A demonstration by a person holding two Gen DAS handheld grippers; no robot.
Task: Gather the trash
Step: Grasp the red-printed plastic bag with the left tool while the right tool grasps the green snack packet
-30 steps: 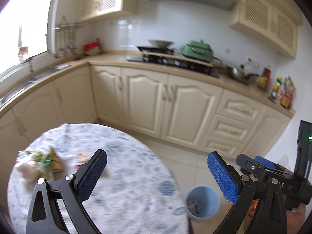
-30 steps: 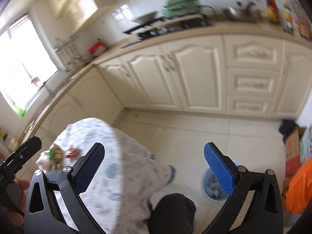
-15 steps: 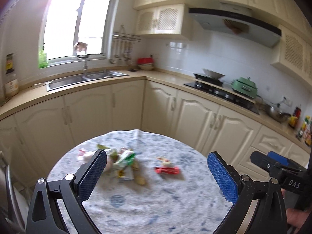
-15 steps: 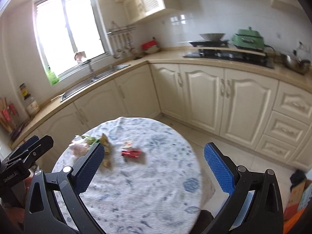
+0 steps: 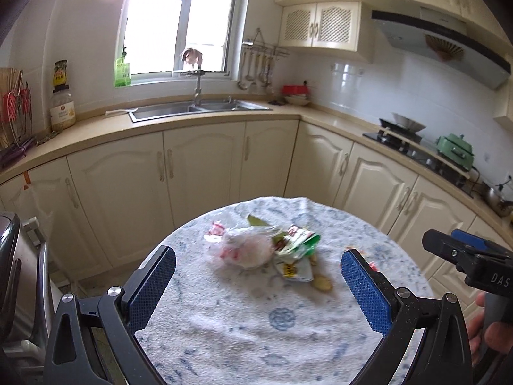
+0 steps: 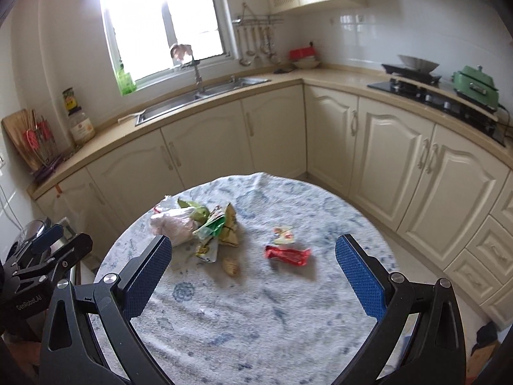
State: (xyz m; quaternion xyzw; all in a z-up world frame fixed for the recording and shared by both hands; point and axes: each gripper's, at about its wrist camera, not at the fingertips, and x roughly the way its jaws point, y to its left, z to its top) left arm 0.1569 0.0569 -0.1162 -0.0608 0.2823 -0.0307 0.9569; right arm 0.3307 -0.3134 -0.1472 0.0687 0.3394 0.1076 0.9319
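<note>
**Over the round table, both grippers empty and lined up on the litter**

Above the cloth-covered table [image 6: 288,320] I hold my left gripper [image 5: 258,285] and my right gripper [image 6: 253,271], both spread wide with nothing between the blue pads. I judge this to be the approach: nothing is picked up yet.

The trash lies toward the far side of the table. A crumpled clear plastic bag [image 5: 247,250] touches a heap of green and yellow wrappers [image 6: 214,224], which sits just beside it. A small tan scrap [image 6: 231,266] lies just in front of the heap. Apart from these, to the right, are a red wrapper [image 6: 287,254] and a small pale packet [image 6: 282,235] behind it.

My next move, as I see it, is to lower one gripper onto a single piece. The red wrapper looks easiest for the right side, being flat and alone. The heap is tangled, so one pinch may drag its neighbours. The soft cloth could bunch under the pads.

No bin shows in either view. Cabinets, a sink [image 5: 198,109] and a stove [image 6: 429,93] ring the table, well apart.
</note>
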